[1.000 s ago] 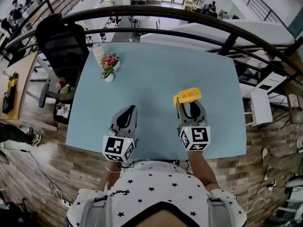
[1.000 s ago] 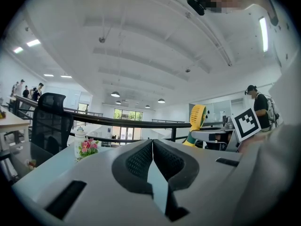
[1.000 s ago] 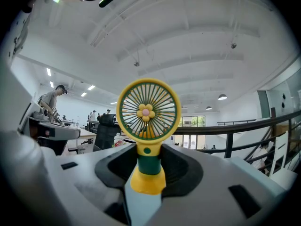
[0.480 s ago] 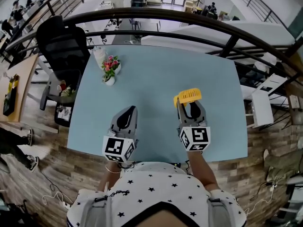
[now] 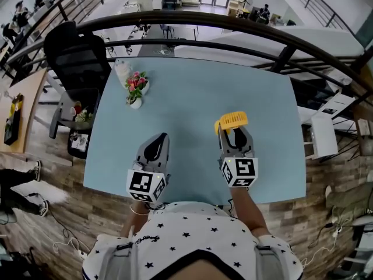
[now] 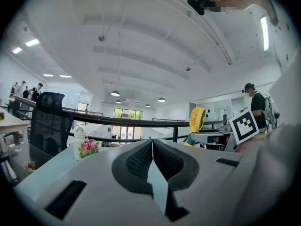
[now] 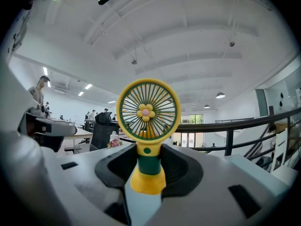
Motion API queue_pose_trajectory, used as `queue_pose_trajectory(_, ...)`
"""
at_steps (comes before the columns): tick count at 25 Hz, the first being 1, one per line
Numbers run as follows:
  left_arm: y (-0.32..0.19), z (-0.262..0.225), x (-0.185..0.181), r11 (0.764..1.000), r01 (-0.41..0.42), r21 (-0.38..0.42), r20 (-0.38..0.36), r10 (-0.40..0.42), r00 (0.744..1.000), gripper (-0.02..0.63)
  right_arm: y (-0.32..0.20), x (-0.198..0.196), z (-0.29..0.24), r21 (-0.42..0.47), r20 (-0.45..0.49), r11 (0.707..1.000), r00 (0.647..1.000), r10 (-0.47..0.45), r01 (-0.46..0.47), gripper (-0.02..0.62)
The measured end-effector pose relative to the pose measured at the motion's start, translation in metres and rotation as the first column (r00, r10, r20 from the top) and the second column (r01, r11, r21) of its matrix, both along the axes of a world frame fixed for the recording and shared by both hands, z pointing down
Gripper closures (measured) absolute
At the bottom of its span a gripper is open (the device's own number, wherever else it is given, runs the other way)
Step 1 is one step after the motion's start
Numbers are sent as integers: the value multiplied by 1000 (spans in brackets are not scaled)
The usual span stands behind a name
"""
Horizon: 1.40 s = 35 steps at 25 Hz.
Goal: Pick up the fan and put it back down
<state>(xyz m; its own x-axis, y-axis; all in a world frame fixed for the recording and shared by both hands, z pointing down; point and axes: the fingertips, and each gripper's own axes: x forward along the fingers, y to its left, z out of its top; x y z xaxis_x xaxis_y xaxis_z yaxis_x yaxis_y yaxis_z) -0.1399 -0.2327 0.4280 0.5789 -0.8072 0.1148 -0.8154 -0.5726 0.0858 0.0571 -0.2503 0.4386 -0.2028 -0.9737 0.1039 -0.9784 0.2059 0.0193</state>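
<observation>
A small yellow fan (image 5: 232, 120) with a green stem stands upright between the jaws of my right gripper (image 5: 233, 134), over the right half of the pale blue table (image 5: 192, 98). In the right gripper view the fan (image 7: 148, 109) faces the camera, and the right gripper (image 7: 149, 150) is shut on its green stem, with a dark pad on each side. I cannot tell whether its yellow base touches the table. My left gripper (image 5: 156, 140) hovers near the front edge, shut and empty, its tips meeting in its own view (image 6: 153, 142). The fan (image 6: 197, 119) shows to its right.
A small vase of pink flowers (image 5: 136, 85) and a white bottle (image 5: 120, 66) stand at the table's far left. A black office chair (image 5: 76, 51) is beyond that corner. A dark railing (image 5: 233, 22) runs behind the far edge.
In the head view the right gripper and the fan have shifted together slightly downward. The left gripper has stayed where it was.
</observation>
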Motion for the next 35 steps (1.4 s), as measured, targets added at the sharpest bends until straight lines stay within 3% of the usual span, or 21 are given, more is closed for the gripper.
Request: queue_pose_trajectory(35, -36, 24, -2, 996, 54, -63, 48, -51, 998, 577, -55, 20, 103, -179, -23, 983, 1000, 21, -25, 440)
